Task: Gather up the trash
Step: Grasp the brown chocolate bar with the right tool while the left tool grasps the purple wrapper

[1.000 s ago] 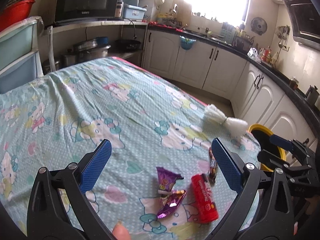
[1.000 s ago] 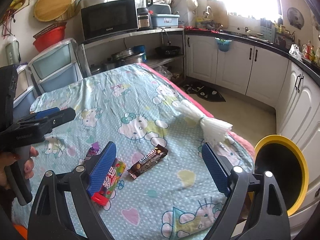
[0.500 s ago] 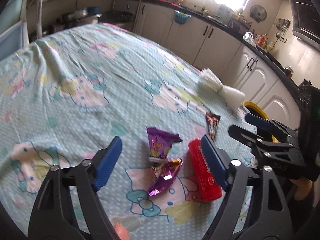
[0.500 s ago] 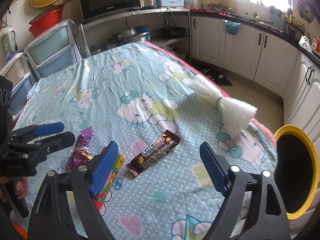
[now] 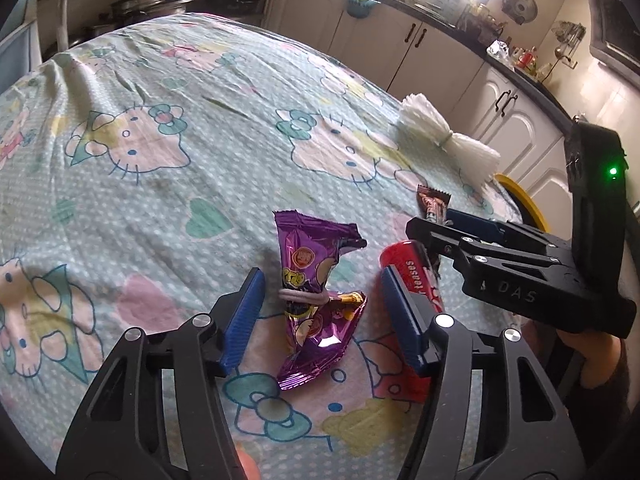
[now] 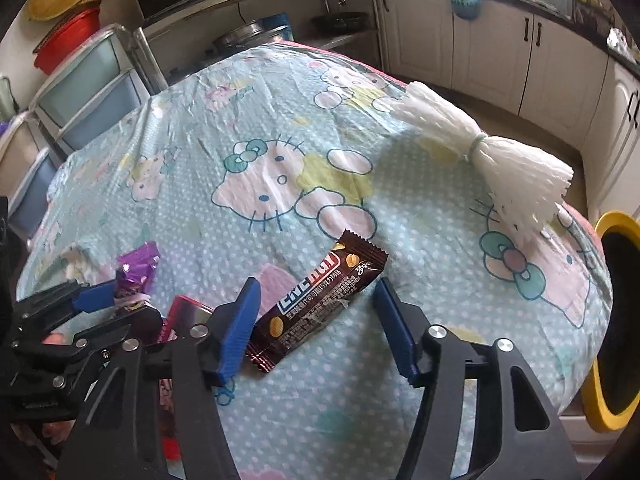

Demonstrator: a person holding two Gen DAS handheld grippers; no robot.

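Observation:
A crumpled purple wrapper (image 5: 316,304) lies on the cartoon-cat tablecloth (image 5: 160,184), between the blue pads of my left gripper (image 5: 320,276). Its jaws are closing, and neither pad touches the wrapper. A red packet (image 5: 416,276) lies just right of it, partly behind the right finger. In the right wrist view a brown energy bar (image 6: 320,300) lies slantwise between the pads of my right gripper (image 6: 316,282). Those jaws are closing too, with a gap left on the right side. Each gripper shows in the other's view: right gripper (image 5: 432,226), left gripper (image 6: 100,312).
A white mesh bundle (image 6: 480,152) lies near the table's far right edge. A yellow-rimmed bin (image 6: 600,412) stands on the floor beyond that edge. White kitchen cabinets (image 5: 420,48) line the back, and plastic drawers (image 6: 80,92) stand at the left.
Both grippers have come down toward the table and tilted further downward. Their jaws have narrowed. The purple wrapper now sits between the left pads, the brown bar between the right pads.

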